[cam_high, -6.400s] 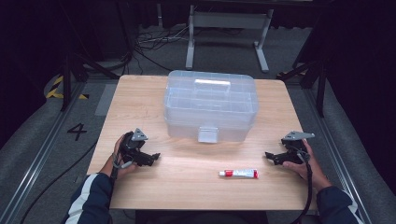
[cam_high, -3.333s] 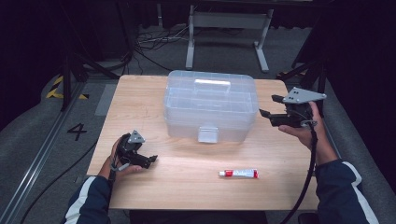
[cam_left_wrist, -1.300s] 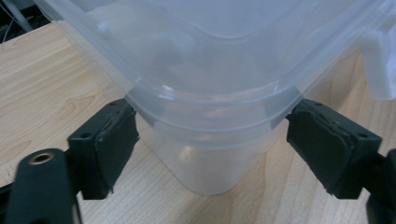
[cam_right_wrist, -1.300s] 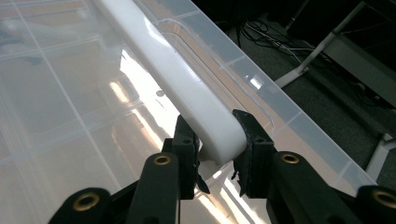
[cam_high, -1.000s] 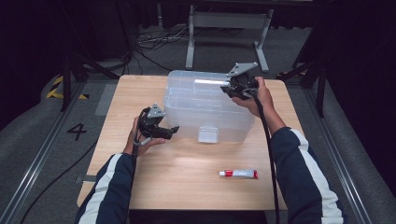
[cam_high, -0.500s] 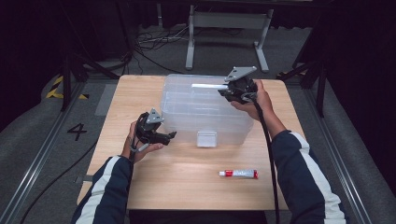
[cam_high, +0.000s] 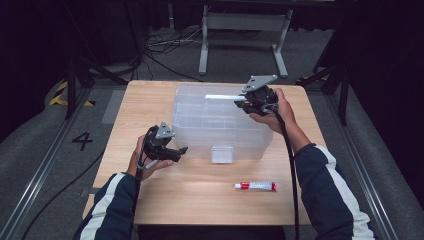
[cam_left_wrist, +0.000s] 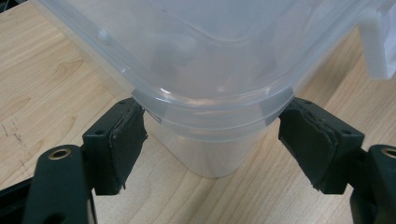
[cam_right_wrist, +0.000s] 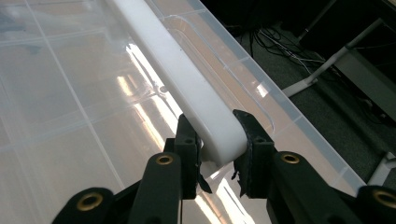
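Observation:
A clear plastic box (cam_high: 220, 130) with a white top handle (cam_high: 220, 97) and a white front latch (cam_high: 222, 154) stands mid-table. My right gripper (cam_high: 240, 102) is over the lid, shut on the right end of the handle (cam_right_wrist: 177, 74); in the right gripper view both pads (cam_right_wrist: 194, 144) squeeze the handle's end. My left gripper (cam_high: 179, 152) is at the box's front left corner. In the left gripper view its jaws have just been closing, with the rounded corner (cam_left_wrist: 210, 107) between them. Each pad tip (cam_left_wrist: 133, 116) now touches the lid rim.
A red and white tube (cam_high: 256, 186) lies on the wooden table (cam_high: 150, 100) in front of the box, to the right. Both forearms in striped sleeves reach in from the near edge. Dark floor, cables and a metal stand lie beyond the table.
The box has shifted slightly toward the near left with the right gripper on its handle. The left gripper has edged in so that the corner sits between its jaws.

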